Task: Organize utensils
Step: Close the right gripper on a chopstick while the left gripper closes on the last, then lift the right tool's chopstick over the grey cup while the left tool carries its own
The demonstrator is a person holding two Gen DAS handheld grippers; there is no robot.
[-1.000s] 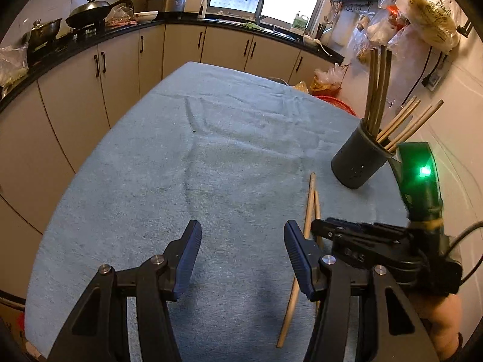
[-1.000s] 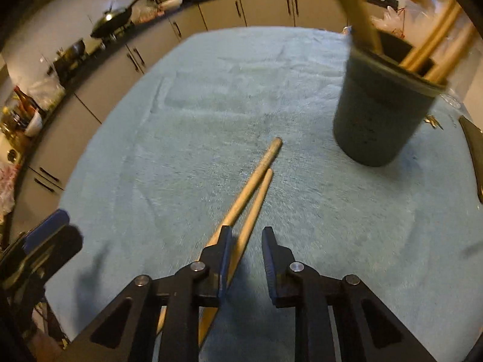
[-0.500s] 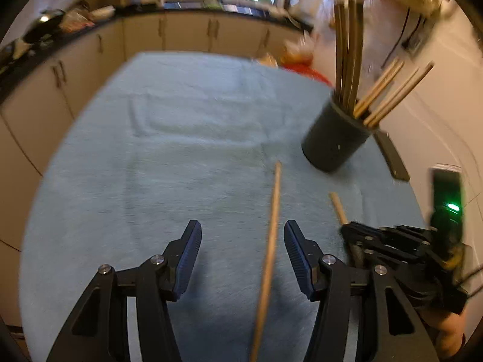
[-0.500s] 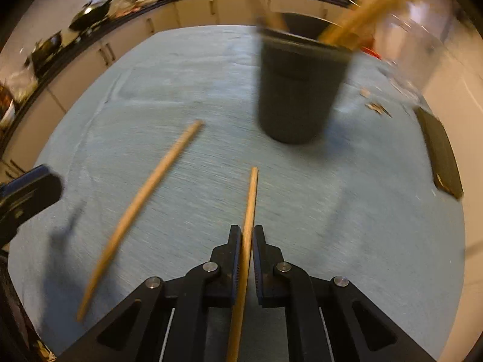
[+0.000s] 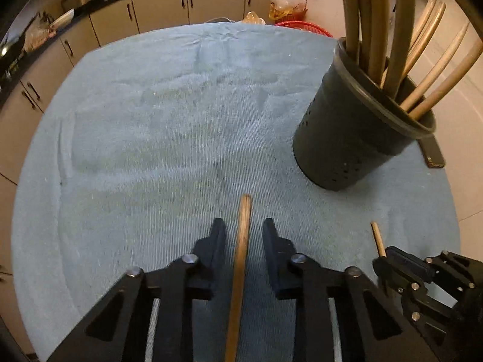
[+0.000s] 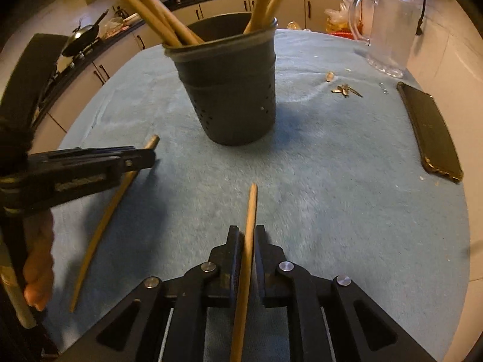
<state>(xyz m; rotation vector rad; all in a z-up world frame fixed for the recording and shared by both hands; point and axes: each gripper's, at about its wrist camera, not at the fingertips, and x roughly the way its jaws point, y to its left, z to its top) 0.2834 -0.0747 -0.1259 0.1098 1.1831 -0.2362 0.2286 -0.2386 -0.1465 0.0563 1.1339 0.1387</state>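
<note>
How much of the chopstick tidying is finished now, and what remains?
Done: several chopsticks already stand in the dark holder. In hand: the right gripper is shut on one chopstick. The left gripper is open around the other chopstick, not yet clamped. Left: grip that one and put both into the holder.

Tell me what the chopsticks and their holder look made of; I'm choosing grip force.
Chopsticks: probably bamboo or wood, matte tan with no shine. Chopstick holder: likely moulded plastic, dull dark grey, with a rolled rim and small drain holes. Neither material is certain from looks alone.
</note>
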